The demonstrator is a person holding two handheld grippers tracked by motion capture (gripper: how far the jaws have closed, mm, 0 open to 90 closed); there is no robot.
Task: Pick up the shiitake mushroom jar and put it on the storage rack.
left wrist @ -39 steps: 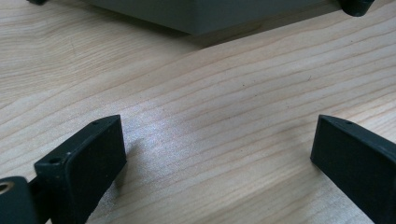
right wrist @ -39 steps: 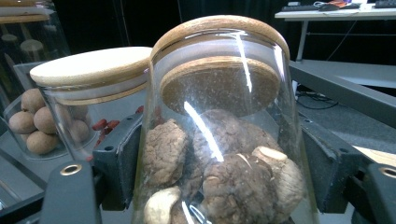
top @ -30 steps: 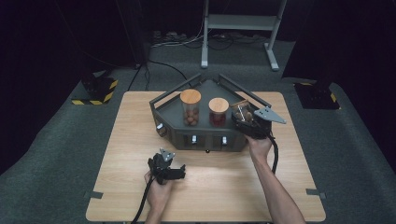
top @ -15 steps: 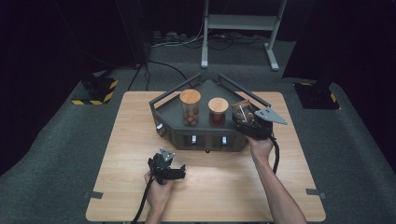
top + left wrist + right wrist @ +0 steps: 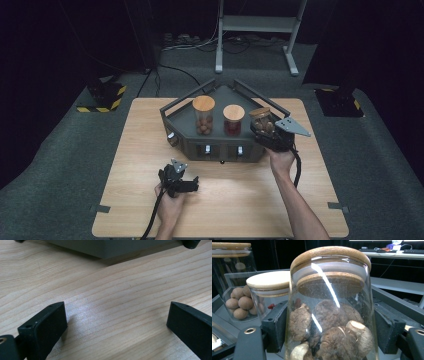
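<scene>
A glass jar of dried mushrooms (image 5: 329, 307) with a wooden lid sits between my right gripper's jaws, whose black fingers (image 5: 275, 327) press its sides. In the high view the mushroom jar (image 5: 262, 121) is at the right end of the dark grey rack (image 5: 220, 150), with my right gripper (image 5: 270, 134) shut on it. Whether it rests on the rack or hangs just above it, I cannot tell. My left gripper (image 5: 176, 181) lies low over the wooden table (image 5: 120, 302) in front of the rack, its jaws wide open with nothing between them.
A tall jar of round brown nuts (image 5: 203, 116) and a shorter jar with red contents (image 5: 233, 120) stand in the rack, left of the held jar. The rack's raised bars (image 5: 260, 95) run along its back. The rack's grey base (image 5: 112, 247) lies just ahead of my left gripper.
My right gripper has shifted slightly to the left with the mushroom jar in it. The left gripper has stayed where it was.
</scene>
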